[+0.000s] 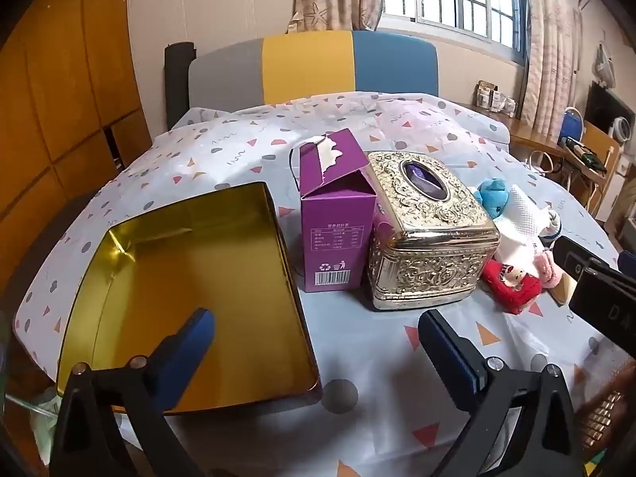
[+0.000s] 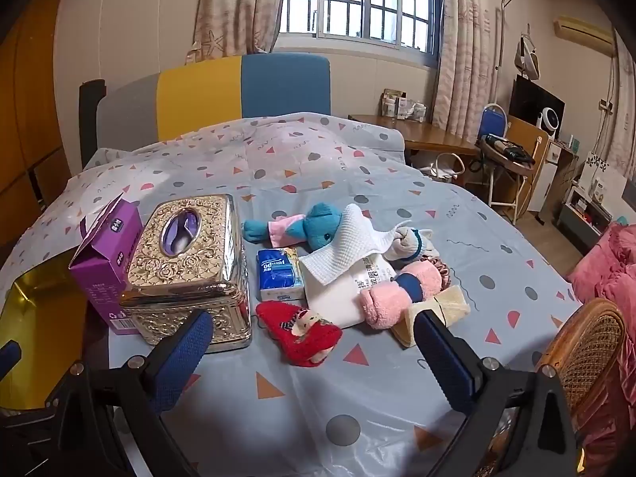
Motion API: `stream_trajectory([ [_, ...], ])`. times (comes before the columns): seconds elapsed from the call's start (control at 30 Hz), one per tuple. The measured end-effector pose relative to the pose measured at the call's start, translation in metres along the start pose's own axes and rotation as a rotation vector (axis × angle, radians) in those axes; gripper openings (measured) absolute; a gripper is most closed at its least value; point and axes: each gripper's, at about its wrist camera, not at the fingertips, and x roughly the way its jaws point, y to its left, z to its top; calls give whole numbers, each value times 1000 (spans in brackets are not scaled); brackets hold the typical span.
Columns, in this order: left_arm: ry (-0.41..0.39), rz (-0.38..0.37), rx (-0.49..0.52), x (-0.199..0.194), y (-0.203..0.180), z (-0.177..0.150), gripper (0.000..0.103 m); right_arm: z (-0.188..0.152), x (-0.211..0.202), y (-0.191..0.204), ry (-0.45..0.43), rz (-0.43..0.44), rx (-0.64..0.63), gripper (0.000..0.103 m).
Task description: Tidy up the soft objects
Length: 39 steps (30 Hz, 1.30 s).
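A pile of soft things lies on the patterned tablecloth [image 2: 302, 401]: a blue plush toy [image 2: 314, 226], a white waffle cloth [image 2: 349, 246], a red sock with a doll face [image 2: 298, 330], a pink rolled towel [image 2: 397, 290], a tissue pack [image 2: 278, 274] and a cream cloth [image 2: 441, 306]. An open gold tin [image 1: 190, 290] sits at the left. My left gripper [image 1: 314, 326] is open and empty above the tin's right edge. My right gripper [image 2: 310, 338] is open and empty, just short of the red sock.
A purple carton [image 1: 338, 214] and an ornate gold tissue box [image 1: 425, 226] stand between the tin and the pile. A wicker chair [image 2: 584, 353] is at the right table edge. A striped chair back [image 2: 238, 87] is behind the table.
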Motion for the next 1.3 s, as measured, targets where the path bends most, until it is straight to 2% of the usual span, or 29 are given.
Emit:
stream_trajectory([
  [0.27,22,-57,23,0,-3,1,103,-4,6,6,2,5,-13,103],
  [0.3,0,26,-4,0,4,-4,103,-3,4,4,2,8,-11,103],
  [1.3,1,31,-30,-2,12,-6,103,-4,2,13,-1,25,-40,103],
])
